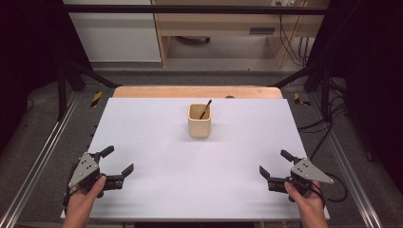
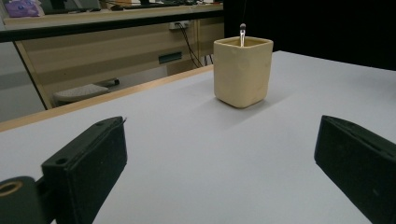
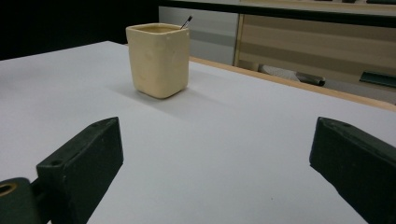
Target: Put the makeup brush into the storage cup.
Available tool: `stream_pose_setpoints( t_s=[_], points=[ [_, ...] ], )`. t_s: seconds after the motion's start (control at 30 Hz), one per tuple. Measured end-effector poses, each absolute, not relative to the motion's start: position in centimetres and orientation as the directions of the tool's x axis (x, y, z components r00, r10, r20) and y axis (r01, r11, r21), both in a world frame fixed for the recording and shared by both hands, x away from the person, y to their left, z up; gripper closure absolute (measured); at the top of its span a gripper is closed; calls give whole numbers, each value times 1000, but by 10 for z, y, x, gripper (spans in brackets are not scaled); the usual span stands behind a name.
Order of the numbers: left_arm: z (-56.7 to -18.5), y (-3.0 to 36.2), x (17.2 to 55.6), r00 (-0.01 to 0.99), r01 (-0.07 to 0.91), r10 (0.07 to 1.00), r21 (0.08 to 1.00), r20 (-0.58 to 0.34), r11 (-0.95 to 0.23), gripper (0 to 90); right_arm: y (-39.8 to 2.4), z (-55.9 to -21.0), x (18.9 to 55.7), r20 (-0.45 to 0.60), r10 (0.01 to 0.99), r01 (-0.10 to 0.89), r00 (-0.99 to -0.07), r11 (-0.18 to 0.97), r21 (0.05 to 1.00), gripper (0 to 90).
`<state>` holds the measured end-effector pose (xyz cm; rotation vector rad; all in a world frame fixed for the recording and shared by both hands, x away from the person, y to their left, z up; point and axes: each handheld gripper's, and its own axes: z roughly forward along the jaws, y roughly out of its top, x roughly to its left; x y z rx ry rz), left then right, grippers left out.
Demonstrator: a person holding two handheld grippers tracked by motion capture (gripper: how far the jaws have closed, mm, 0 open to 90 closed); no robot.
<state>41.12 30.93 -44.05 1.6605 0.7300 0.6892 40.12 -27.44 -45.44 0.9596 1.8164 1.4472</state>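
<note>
A cream square cup (image 1: 199,121) stands upright on the white table top (image 1: 157,156), toward its far middle. A thin dark pen (image 1: 206,109) leans inside it, its tip poking above the rim. The cup also shows in the left gripper view (image 2: 243,71) and the right gripper view (image 3: 159,59). My left gripper (image 1: 119,160) rests near the front left corner, open and empty. My right gripper (image 1: 274,163) sits near the front right corner, also open and empty. Both point inward toward the cup, well short of it.
A wooden table edge (image 1: 197,91) runs behind the white sheet. Beyond it stand wooden furniture (image 1: 223,28) and hanging cables (image 1: 292,45). Metal rails (image 1: 38,156) flank the table on both sides.
</note>
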Motion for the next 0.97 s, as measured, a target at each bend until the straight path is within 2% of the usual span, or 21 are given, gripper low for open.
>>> stream_pose_setpoints(
  t_s=[0.83, 0.97],
  points=[
    [-450, 307, 406, 656, 81, 748, 976, 102, -204, 18, -281, -470, 400, -19, 839, 156, -544, 123, 980, 29],
    [-450, 305, 408, 650, 84, 756, 980, 82, -178, 19, -279, -468, 401, -11, 858, 170, -514, 114, 979, 33]
  ],
)
